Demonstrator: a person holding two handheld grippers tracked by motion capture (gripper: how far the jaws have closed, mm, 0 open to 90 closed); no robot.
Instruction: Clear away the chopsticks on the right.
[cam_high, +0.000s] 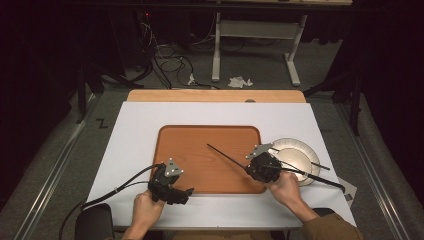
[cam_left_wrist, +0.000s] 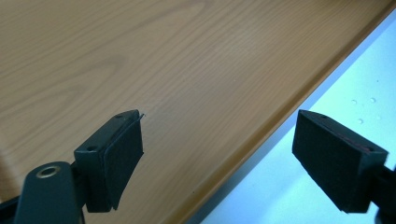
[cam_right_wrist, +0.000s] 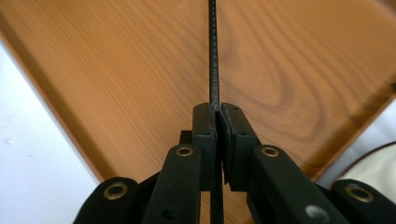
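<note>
We see a thin black rod (cam_high: 227, 156) slanting over the wooden tray (cam_high: 200, 145), its far tip above the tray's middle. The right gripper (cam_high: 248, 169) is clenched on it at the tray's near right corner, jaws pressed together with the ribbed rod (cam_right_wrist: 213, 60) running out between them. The left gripper (cam_high: 186, 192) rests at the tray's near left edge, well apart from the rod, jaws spread wide over that edge and gripping nothing. A plate (cam_high: 300, 150) sits just right of the tray.
</note>
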